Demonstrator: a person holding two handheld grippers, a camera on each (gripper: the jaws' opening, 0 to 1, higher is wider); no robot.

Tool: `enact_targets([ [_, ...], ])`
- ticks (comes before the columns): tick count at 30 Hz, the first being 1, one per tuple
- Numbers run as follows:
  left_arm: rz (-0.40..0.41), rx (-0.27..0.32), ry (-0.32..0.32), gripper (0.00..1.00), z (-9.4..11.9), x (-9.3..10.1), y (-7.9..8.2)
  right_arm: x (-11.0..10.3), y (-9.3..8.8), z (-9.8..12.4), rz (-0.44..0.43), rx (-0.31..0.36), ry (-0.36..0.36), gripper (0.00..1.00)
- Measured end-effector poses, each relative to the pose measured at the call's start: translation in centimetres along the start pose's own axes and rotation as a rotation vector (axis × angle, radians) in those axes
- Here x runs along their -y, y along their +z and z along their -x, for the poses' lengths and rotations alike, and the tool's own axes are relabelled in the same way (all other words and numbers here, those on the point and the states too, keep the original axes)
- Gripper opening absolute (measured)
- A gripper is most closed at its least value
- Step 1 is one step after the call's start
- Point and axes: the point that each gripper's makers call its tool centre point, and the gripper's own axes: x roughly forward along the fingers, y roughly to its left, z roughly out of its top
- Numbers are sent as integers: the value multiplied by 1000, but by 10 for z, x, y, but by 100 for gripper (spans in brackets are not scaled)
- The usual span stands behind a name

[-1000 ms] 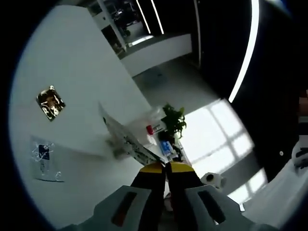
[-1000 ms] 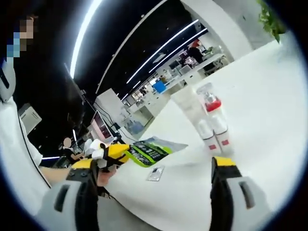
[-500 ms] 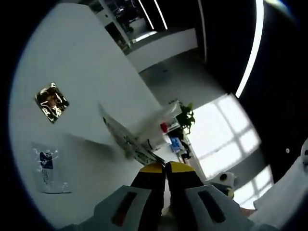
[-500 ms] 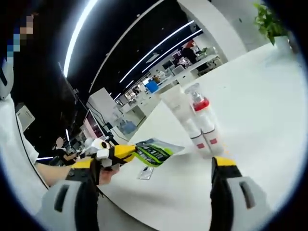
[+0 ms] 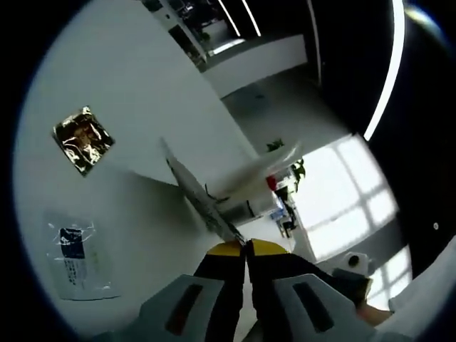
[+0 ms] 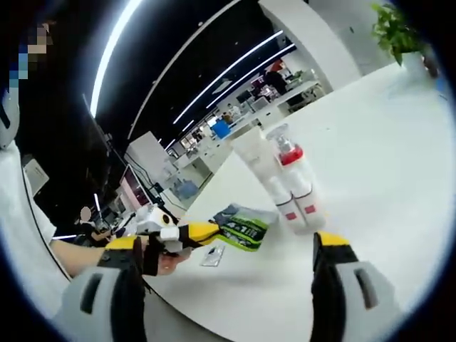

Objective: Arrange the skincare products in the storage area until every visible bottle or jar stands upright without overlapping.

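White desk point(image 5: 107, 64) surface spreads across the left gripper view, under dark ceiling with bright strip lights. The left gripper point(image 5: 246, 246) has its yellow-tipped jaws pinched together on the edge of a flat sachet point(image 5: 206, 203), which sticks out edge-on ahead of them, lifted off the desk; gripping it by a corner probably keeps the printed face free for setting down. A gold foil packet point(image 5: 83, 139) and a clear packet point(image 5: 77, 253) lie flat on the desk, apart from each other. Beyond the sachet a red-capped bottle point(image 5: 271, 184) shows small. In the right gripper view, the right gripper point(image 6: 231, 246) holds its jaws wide with nothing between them, seemingly ready to help. Upright bottles point(image 6: 288, 185) stand clustered mid-desk, touching or just beside one another, well away from the far edge where a potted plant point(image 6: 394, 28) sits. The left gripper point(image 6: 203, 231) enters here carrying the green sachet point(image 6: 242, 226) toward that cluster, above a small packet point(image 6: 211, 255) near the desk's near edge.
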Motion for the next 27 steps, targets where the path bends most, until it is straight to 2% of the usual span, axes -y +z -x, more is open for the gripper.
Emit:
enact_targets([
  [6,12,-34,60,0,-2,-18,-11,3,0,2,-3,-1,-9,100],
  [15,-26,-89,181,0,-1,-45,-22,2,-1,1,8,-7,-9,100],
  [21,-41,-98,230,0,1,-56,-25,4,-3,1,45,-27,-21,100],
  [27,-69,-113,269,0,2,-62,-28,6,-3,3,37,-23,-29,100],
])
